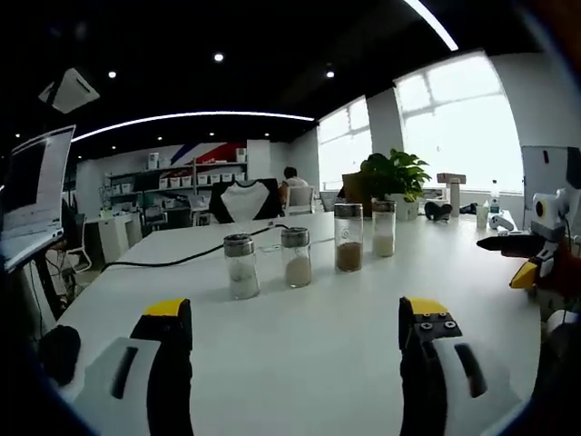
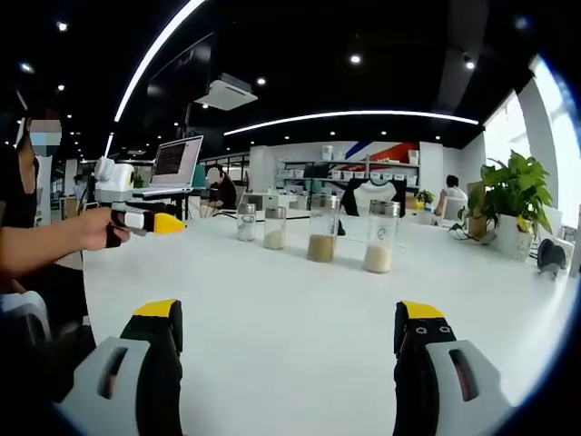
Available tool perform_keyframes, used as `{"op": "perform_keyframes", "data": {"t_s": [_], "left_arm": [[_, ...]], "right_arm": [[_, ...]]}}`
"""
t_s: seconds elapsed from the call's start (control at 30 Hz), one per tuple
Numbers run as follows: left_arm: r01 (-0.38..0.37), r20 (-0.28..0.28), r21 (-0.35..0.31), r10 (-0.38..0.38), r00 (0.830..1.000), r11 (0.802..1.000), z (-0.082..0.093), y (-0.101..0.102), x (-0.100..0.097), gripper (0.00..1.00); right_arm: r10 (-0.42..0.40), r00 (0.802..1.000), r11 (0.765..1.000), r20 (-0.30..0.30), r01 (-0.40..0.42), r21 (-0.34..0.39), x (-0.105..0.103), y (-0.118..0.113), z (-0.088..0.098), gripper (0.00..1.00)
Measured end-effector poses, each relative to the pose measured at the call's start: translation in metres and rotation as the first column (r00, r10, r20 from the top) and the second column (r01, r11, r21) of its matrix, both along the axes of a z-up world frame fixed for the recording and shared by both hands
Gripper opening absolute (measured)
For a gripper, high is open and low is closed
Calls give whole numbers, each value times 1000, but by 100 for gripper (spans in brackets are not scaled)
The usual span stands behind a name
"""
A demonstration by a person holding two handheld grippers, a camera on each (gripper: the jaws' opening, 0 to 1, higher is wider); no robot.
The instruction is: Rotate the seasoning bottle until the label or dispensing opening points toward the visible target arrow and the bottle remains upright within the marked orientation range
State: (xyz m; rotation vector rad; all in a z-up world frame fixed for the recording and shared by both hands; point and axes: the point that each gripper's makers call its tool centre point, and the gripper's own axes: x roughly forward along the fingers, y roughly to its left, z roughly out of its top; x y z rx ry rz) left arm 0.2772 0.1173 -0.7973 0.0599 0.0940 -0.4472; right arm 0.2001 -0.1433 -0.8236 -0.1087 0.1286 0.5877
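Observation:
Four glass seasoning bottles with metal caps stand upright in a row on the white table [image 1: 300,354]. In the left gripper view they are a short one with white grains [image 1: 241,266], a second short one [image 1: 296,257], a tall one with brown powder [image 1: 349,236] and a tall one with white powder [image 1: 384,228]. The right gripper view has the same row: [image 2: 246,222], [image 2: 274,227], brown [image 2: 322,235], white [image 2: 379,236]. My left gripper [image 1: 297,313] is open, well short of the row. My right gripper [image 2: 289,313] is open too, with nothing between its jaws.
A potted plant [image 1: 395,177] stands behind the row, with small items beside it. A black cable [image 1: 172,259] crosses the table's left side. A laptop [image 2: 177,163] sits at the far edge. A person's hand [image 2: 91,227] holds the left gripper [image 2: 145,221] over the table.

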Motion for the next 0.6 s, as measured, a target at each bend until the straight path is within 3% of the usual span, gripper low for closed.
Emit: {"op": "perform_keyframes", "data": {"t_s": [0.13, 0.37, 0.5, 0.6], "left_arm": [[1, -9, 7, -1, 1000, 1000, -2, -2, 13, 100], [-39, -19, -83, 38, 999, 996, 3, 7, 40, 92], [-59, -11, -70, 58, 998, 996, 5, 8, 53, 90], [-88, 3, -80, 89, 996, 993, 6, 13, 62, 83]], "right_arm": [[-3, 1000, 1000, 6, 3, 10, 0, -3, 4, 100], [15, 1000, 1000, 15, -15, -10, -1, -3, 6, 100], [19, 1000, 1000, 16, -18, -14, -1, -4, 8, 99], [23, 1000, 1000, 16, -22, -17, -1, -4, 8, 99]]}}
